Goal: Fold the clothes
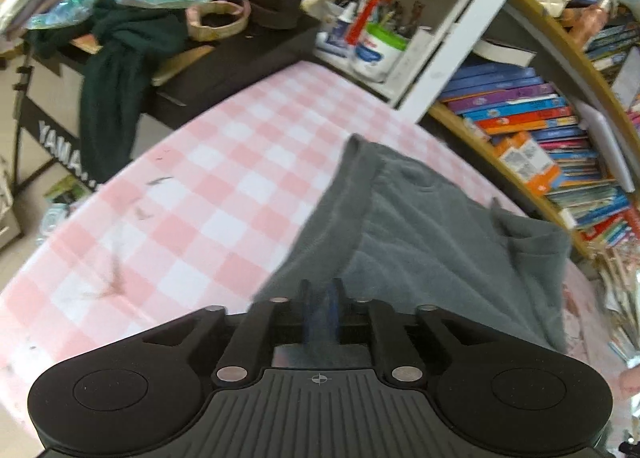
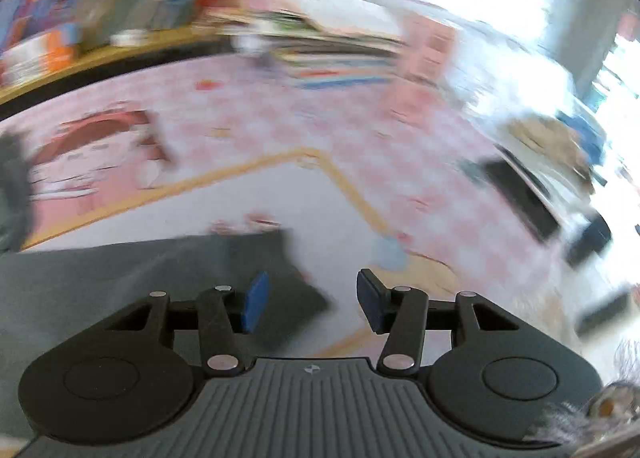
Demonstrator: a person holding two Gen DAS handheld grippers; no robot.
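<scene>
A grey garment [image 1: 424, 226] lies on the pink-and-white checked bed cover [image 1: 208, 198], and one edge rises taut toward my left gripper [image 1: 320, 308]. Its blue pads stand close together with the grey cloth pinched between them. The right wrist view is heavily blurred. There my right gripper [image 2: 312, 300] is open, with a wide gap between its blue pads [image 2: 256, 300]. A corner of the grey garment [image 2: 140, 278] lies under and beside the left pad, and nothing is gripped.
A bookshelf [image 1: 540, 130] full of books runs along the bed's right side. A dark keyboard stand [image 1: 224, 66] with a green cloth [image 1: 116, 70] draped over it stands at the far left. A pale blanket with an orange border [image 2: 280, 194] lies ahead of the right gripper.
</scene>
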